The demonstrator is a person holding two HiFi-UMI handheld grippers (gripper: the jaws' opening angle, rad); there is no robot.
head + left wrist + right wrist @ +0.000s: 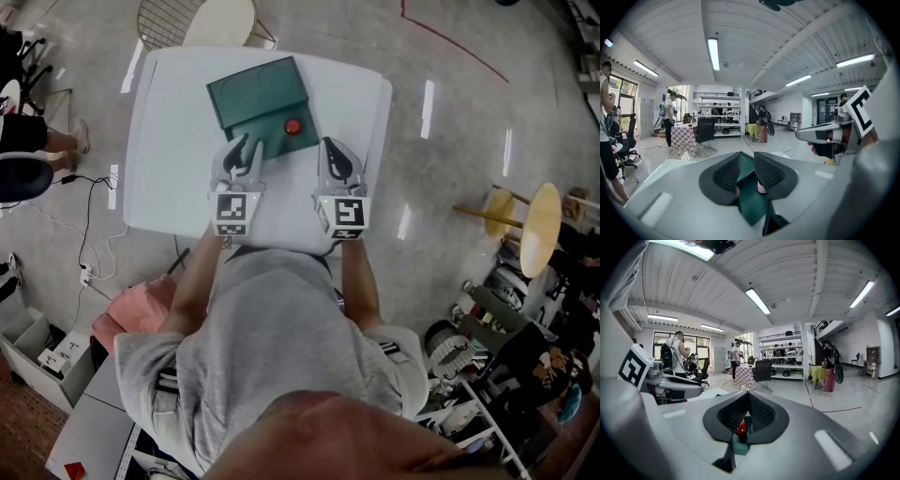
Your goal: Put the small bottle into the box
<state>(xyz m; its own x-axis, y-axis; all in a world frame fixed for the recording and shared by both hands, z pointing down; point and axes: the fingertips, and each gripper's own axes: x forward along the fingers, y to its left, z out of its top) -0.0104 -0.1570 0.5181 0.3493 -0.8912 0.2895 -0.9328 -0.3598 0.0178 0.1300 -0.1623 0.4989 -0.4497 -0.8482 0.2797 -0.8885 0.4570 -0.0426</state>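
Left gripper (240, 150), jaws part-spread, brackets the edge of the green box (253, 92); right gripper (330, 148), pressed together, likely must open for the small bottle (292, 126).

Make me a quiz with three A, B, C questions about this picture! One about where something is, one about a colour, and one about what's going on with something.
1. Where is the small bottle?
A. On the floor
B. At the green box on the white table
C. On the round wooden stool

2. What colour is the bottle's cap?
A. Red
B. Yellow
C. Blue

3. What is going on with the bottle?
A. The left gripper squeezes it
B. The right gripper squeezes it
C. It stands free, with no gripper holding it

Answers:
1 B, because the head view shows the bottle inside the green box's outline on the table.
2 A, because the cap shows as a red dot from above.
3 C, because the left gripper and the right gripper both stop short of it, nearer the person.
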